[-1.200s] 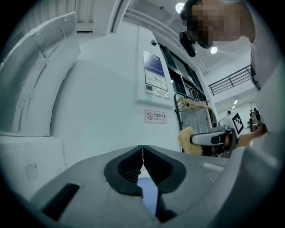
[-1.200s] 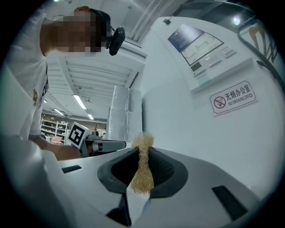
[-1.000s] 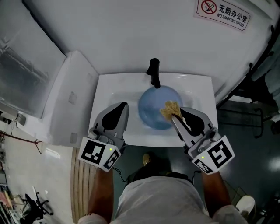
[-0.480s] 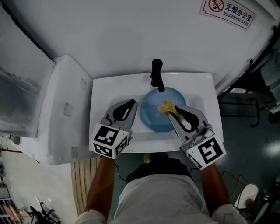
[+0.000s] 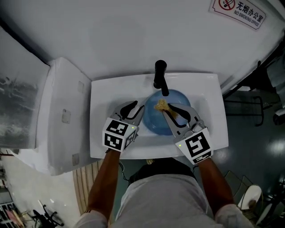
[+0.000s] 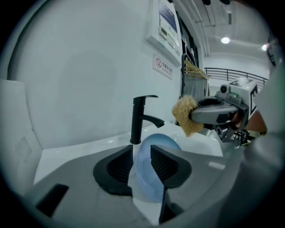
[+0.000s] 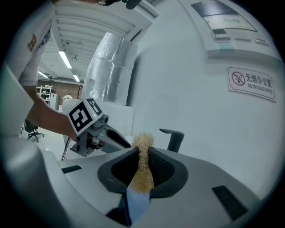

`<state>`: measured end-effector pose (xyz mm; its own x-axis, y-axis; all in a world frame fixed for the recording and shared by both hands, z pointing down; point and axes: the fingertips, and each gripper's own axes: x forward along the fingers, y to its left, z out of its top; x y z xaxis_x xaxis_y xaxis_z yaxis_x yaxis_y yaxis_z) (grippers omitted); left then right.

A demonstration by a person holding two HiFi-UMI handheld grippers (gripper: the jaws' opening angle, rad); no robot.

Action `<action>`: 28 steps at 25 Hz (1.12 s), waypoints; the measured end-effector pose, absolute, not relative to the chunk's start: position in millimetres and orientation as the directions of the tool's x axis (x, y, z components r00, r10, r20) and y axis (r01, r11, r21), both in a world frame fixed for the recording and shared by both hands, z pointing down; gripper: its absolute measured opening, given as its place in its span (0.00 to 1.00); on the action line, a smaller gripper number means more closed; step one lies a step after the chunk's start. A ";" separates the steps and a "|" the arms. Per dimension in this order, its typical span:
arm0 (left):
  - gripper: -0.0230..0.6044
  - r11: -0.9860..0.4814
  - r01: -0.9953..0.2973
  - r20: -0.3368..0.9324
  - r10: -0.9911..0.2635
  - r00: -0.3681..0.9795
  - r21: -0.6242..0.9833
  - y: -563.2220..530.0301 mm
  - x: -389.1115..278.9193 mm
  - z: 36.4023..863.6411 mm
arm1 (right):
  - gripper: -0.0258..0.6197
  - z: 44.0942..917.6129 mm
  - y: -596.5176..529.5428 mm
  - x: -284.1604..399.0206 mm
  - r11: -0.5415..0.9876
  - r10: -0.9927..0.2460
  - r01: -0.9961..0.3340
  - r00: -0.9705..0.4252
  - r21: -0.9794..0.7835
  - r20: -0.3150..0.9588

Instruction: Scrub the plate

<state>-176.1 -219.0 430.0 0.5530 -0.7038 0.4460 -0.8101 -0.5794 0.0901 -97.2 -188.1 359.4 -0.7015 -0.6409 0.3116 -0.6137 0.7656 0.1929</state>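
A light blue plate (image 5: 156,124) lies in the white sink (image 5: 102,98) under the black faucet (image 5: 159,76). My left gripper (image 5: 137,108) sits at the plate's left rim. In the left gripper view its jaws are opening, with the plate's edge (image 6: 149,178) in the gap of the left gripper (image 6: 141,153) and the pads apart from it. My right gripper (image 5: 167,109) is shut on a tan fibrous scrubber (image 5: 160,105) held over the plate's far part. The right gripper view shows the scrubber (image 7: 142,173) pinched between the pads of the right gripper (image 7: 142,156).
A white cabinet (image 5: 62,116) stands to the left of the sink. The white wall behind carries a no-smoking sign (image 5: 238,11). The faucet (image 6: 139,118) stands just beyond the plate. Dark floor and a metal frame lie to the right.
Both grippers have moved forward over the basin. The left one has reached the plate's left rim and its jaws have parted. The scrubber has travelled toward the faucet.
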 end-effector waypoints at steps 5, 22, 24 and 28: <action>0.28 -0.577 -0.810 0.548 -0.646 0.531 0.106 -229.0 -173.6 471.3 | 0.14 395.0 -203.3 -106.2 0.783 -0.619 -0.566 -0.674 0.257 0.403; 0.33 -0.553 -0.818 0.723 -0.498 0.479 0.160 -239.4 -155.8 563.3 | 0.14 484.4 -245.4 -123.4 0.812 -0.568 -0.516 -0.588 0.274 0.575; 0.32 -0.548 -0.821 0.730 -0.494 0.473 0.162 -239.4 -155.8 566.9 | 0.14 489.4 -247.4 -125.2 0.816 -0.562 -0.508 -0.586 0.275 0.584; 0.23 -0.536 -0.830 0.740 -0.493 0.457 0.155 -238.6 -156.2 572.5 | 0.14 497.9 -250.5 -124.9 0.818 -0.558 -0.504 -0.575 0.278 0.598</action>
